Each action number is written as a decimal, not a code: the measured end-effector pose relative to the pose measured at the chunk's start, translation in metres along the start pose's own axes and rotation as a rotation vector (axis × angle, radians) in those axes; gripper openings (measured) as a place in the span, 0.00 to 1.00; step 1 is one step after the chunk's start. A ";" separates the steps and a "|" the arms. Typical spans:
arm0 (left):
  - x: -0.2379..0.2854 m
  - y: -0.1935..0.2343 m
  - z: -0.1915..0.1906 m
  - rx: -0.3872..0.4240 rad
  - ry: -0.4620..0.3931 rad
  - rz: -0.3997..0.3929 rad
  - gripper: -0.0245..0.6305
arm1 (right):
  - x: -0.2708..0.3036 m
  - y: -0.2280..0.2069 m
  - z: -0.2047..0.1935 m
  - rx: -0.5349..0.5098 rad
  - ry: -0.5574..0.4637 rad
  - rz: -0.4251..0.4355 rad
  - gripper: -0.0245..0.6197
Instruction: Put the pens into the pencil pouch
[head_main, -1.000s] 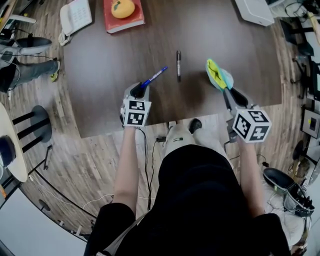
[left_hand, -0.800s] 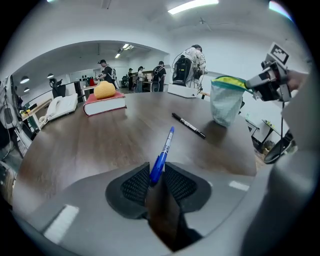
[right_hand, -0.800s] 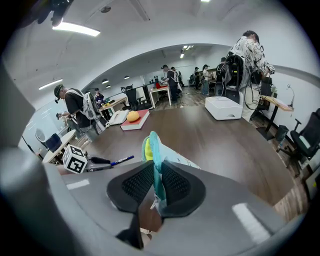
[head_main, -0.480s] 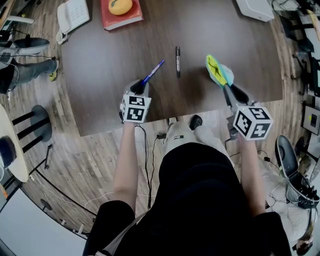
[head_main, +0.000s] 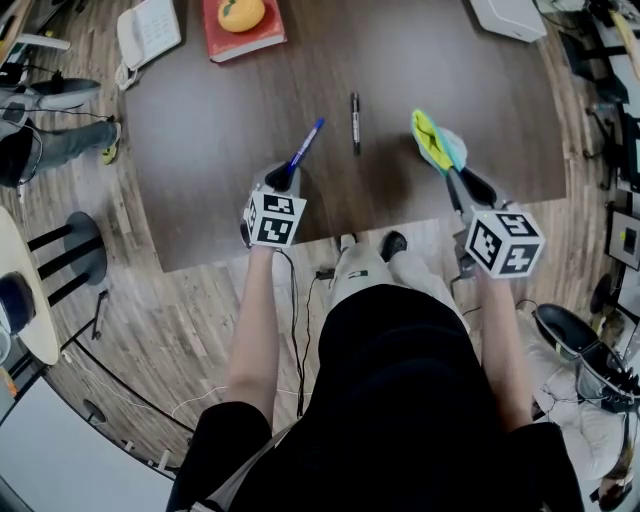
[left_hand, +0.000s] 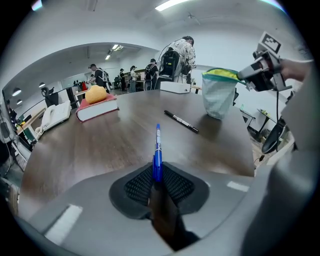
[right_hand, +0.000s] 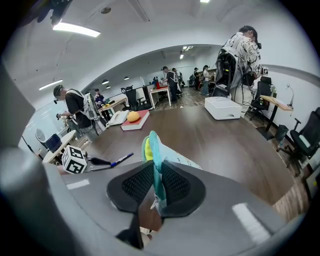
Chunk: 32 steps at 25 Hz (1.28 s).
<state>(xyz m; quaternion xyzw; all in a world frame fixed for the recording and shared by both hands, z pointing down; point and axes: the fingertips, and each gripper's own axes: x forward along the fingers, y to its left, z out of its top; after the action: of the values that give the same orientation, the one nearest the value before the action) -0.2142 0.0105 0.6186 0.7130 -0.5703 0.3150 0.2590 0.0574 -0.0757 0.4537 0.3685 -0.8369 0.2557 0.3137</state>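
Observation:
A blue pen points away from me over the brown table. My left gripper has just been closing, and its pads now pinch the pen's near end. To its right a black pen lies flat on the table. My right gripper is shut on the rim of the teal and yellow pencil pouch and holds it upright with its mouth up, right of the black pen.
At the table's far edge lie a red book with an orange fruit on it, a white telephone and a white box. The table's near edge runs just behind both grippers. People stand in the room beyond the table.
The blue pen has swung a little, its far tip now higher and further left in the head view, with the left gripper's jaws tighter round it. The right gripper and pouch have kept still.

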 end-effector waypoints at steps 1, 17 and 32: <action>-0.002 -0.001 0.000 -0.001 0.003 -0.002 0.12 | 0.000 0.000 0.000 0.001 -0.001 0.000 0.13; -0.064 -0.022 0.074 0.075 -0.122 -0.040 0.12 | -0.003 -0.001 0.002 0.015 -0.031 0.008 0.13; -0.104 -0.092 0.150 0.302 -0.225 -0.160 0.12 | -0.012 -0.004 -0.002 0.052 -0.055 -0.004 0.13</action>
<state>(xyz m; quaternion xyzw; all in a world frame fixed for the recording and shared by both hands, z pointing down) -0.1174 -0.0112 0.4405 0.8174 -0.4837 0.2936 0.1079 0.0671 -0.0713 0.4471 0.3850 -0.8375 0.2666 0.2815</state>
